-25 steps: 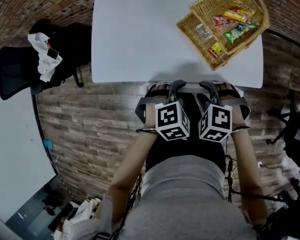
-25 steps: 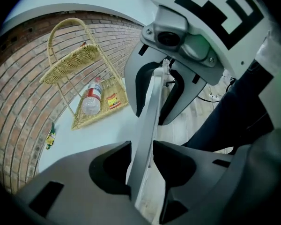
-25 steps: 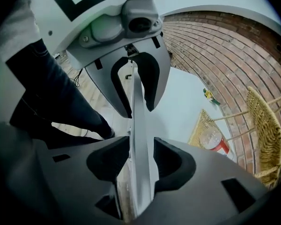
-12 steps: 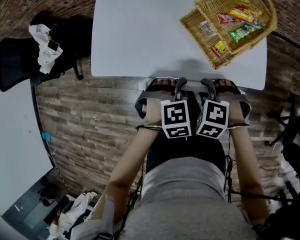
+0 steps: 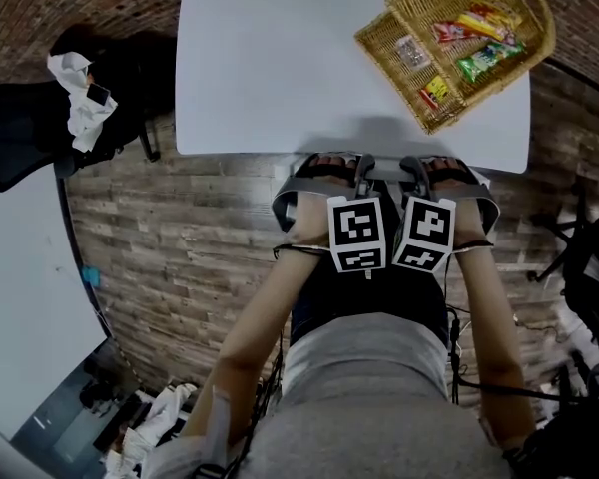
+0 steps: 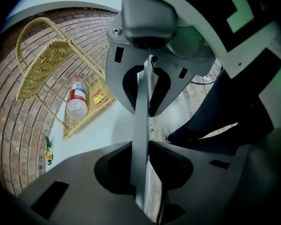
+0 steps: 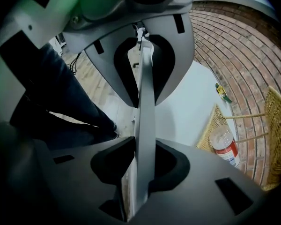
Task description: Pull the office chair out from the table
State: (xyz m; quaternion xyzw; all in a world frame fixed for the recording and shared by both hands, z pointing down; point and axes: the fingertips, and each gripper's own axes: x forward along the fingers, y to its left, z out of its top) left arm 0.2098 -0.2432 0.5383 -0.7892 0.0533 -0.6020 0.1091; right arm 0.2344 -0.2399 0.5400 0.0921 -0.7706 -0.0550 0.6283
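The office chair [image 5: 286, 204] is tucked under the white table [image 5: 280, 68]; only its grey back rail and dark seat show, close in front of the person. Both grippers point steeply down onto that rail, side by side. My left gripper [image 5: 362, 168] is closing, and the rail's thin grey edge [image 6: 141, 121] runs between its jaws with both pads against it. My right gripper [image 5: 416, 168] is closing too, pads pressed on the same edge [image 7: 145, 125]. Each gripper view also shows the other gripper clamped further along the rail.
A wicker basket [image 5: 379, 43] of snack packets and a bottle [image 6: 77, 97] sits on the table's far right. A black chair [image 5: 40, 128] with white cloth stands left, beside another white table [image 5: 20, 287]. Dark chair legs [image 5: 589, 267] and cables lie right. The floor is wood planks.
Both marker cubes have rolled slightly and drawn closer together and a little toward the table. The jaws of both grippers have narrowed onto the chair's back rail.
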